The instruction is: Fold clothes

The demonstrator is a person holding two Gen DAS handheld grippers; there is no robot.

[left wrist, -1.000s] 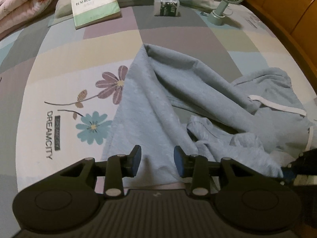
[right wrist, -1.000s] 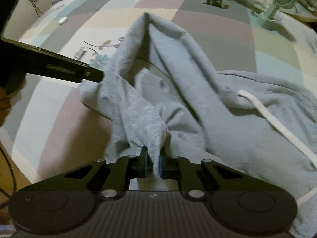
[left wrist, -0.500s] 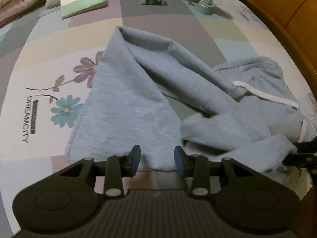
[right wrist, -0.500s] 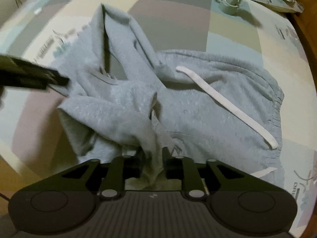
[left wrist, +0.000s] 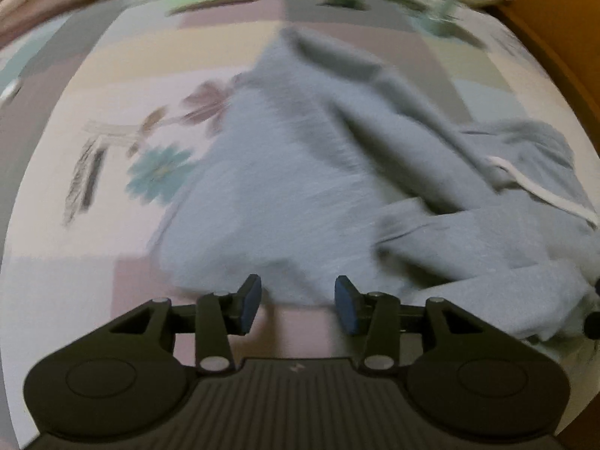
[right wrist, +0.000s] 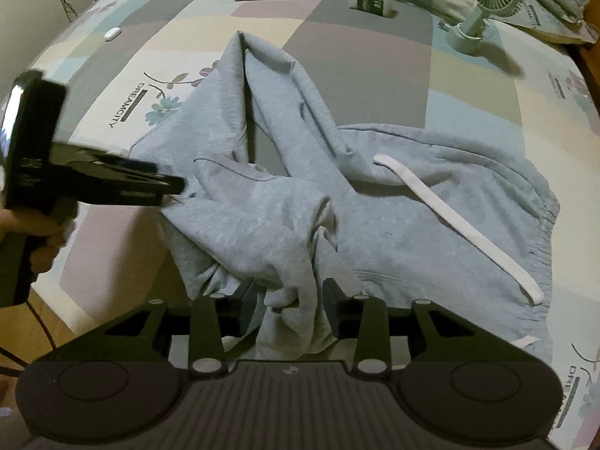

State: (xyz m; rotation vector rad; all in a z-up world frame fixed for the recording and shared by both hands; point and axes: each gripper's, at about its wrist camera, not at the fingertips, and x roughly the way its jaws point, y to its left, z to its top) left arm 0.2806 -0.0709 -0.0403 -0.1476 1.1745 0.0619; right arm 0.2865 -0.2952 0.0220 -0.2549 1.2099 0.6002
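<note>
Sweatpants (right wrist: 393,232) lie rumpled on the bed (right wrist: 360,71), legs running away from my fingers and the waistband with its white drawstring (right wrist: 457,221) off to the right of them. My right gripper (right wrist: 290,303) has its fingers spread, a bunched hem sagging loose between them — released, I judge, not pinched. My left gripper (left wrist: 296,302) is spread too, nothing between its fingers, the other leg's hem just ahead; that view is blurred. I judge both sit at the hems because squaring the legs starts there — the cloth is not folded flat now.
</note>
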